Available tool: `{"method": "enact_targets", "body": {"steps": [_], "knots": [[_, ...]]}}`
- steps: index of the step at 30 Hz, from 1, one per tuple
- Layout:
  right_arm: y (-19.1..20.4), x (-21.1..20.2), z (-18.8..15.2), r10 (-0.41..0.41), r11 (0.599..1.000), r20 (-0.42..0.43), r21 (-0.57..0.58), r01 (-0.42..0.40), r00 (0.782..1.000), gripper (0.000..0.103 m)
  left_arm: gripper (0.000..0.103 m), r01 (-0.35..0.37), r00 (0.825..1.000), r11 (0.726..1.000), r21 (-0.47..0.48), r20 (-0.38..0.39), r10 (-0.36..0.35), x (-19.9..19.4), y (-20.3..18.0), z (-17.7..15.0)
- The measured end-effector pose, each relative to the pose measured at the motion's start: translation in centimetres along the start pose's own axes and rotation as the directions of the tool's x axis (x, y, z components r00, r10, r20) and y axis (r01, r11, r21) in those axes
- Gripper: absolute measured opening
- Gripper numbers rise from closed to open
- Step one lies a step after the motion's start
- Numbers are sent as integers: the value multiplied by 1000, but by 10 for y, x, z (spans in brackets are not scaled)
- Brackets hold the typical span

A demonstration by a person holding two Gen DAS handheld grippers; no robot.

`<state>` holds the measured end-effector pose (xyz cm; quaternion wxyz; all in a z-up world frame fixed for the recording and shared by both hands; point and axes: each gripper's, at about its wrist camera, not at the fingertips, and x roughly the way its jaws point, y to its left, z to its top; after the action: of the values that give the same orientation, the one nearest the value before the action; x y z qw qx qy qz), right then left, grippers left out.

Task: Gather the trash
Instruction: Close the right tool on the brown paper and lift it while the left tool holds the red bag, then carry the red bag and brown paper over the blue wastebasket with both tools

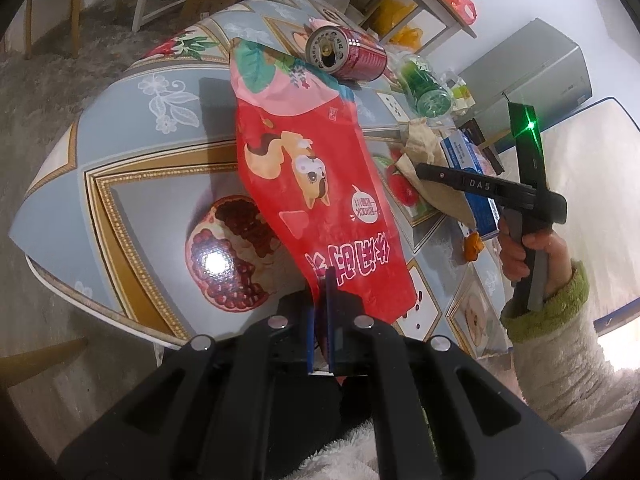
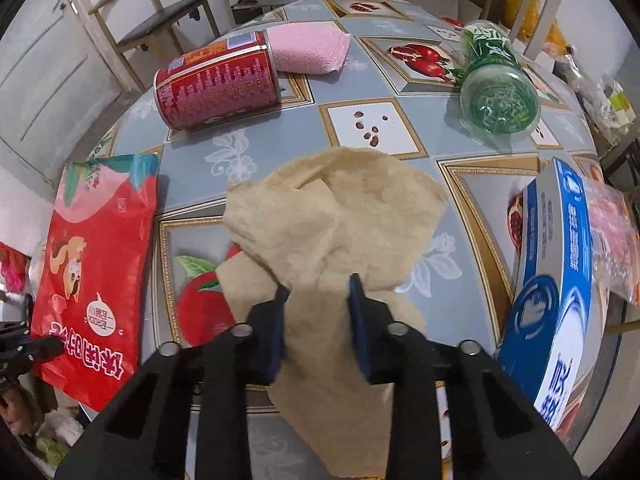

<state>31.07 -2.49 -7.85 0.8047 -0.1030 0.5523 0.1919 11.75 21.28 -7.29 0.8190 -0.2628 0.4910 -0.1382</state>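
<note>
left gripper [image 1: 320, 280]: clamped on red bag [image 1: 316, 184] edge
right gripper [image 2: 318, 292]: jaws apart, astride tissue [image 2: 332, 216]
tissue: between right pads, bulk ahead; right hand nearer

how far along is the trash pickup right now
Early on; nothing visibly collected. In hand: the left gripper is shut on the red snack bag; the right gripper straddles the crumpled brown paper, pads not visibly pressing. Left on the table: red can, green bottle, pink pad, blue box, orange scrap.
</note>
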Motion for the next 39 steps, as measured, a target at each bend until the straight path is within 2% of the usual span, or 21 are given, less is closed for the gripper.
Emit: {"method": "enact_targets", "body": {"steps": [3,6,22,31,39], "knots": [[2,-2,-5,11,1000,11,29,-11,1000,13,3,-2,1000,1000,16,14,1,-1,-3,0],[2,-3,-11,27,998,22,57,-29,999,9,3,-2,1000,999,37,25,1,-4,-8,0],[4,-58,-43,69,987,175,133,-93,982,7,0,-19,994,989,146,110,2,-27,-42,-4],[-6,-95,-63,79,976,272,174,-129,959,7,0,-19,990,981,193,144,-9,-41,-64,-11],[-17,-126,-86,92,960,359,216,-179,929,7,0,-12,983,969,245,180,-33,-54,-87,-11]]}}
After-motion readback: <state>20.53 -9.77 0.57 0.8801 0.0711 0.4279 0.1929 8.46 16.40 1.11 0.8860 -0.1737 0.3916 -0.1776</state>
